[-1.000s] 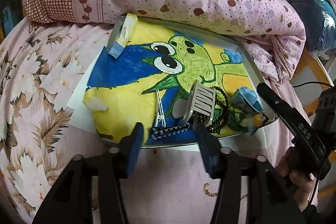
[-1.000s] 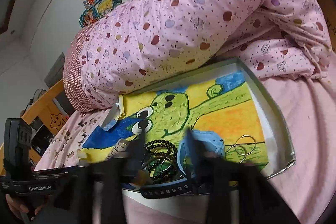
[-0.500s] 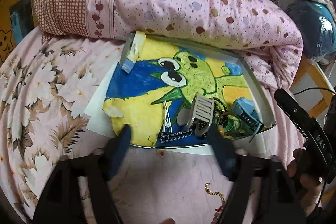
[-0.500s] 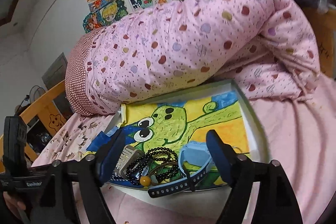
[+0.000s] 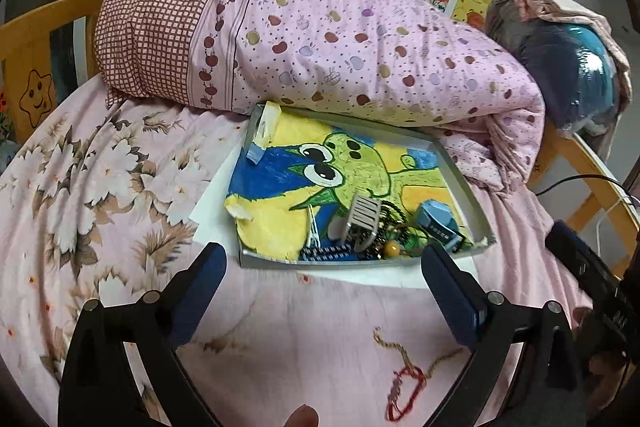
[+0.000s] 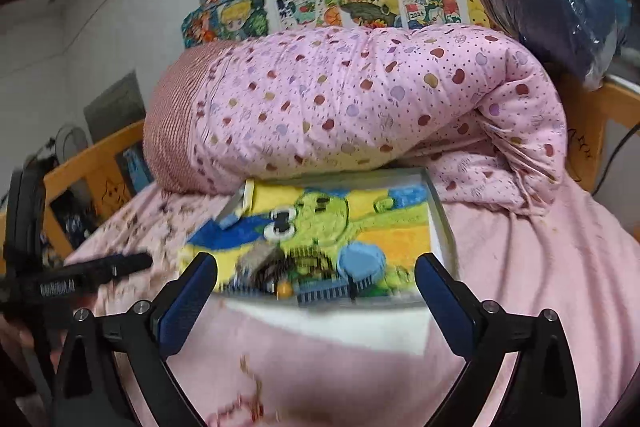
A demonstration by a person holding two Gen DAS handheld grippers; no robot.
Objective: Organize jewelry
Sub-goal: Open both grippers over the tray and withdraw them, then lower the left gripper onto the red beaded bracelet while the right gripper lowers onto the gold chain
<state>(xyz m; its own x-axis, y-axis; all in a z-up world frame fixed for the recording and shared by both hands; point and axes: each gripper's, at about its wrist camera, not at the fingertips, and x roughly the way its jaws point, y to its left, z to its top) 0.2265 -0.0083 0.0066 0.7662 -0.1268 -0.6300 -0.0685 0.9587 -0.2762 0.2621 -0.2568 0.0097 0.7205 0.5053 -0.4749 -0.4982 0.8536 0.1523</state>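
Both the left gripper (image 5: 322, 279) and right gripper (image 6: 316, 287) hang spread and empty above the bedsheet (image 5: 280, 327), where the red cord bracelet (image 5: 402, 393) and thin gold chain (image 5: 400, 347) lie limp, light and snag-prone, best pinched at a bunched loop.

Quilt (image 5: 360, 39) walls tray (image 5: 466, 187) rear (near edge open).
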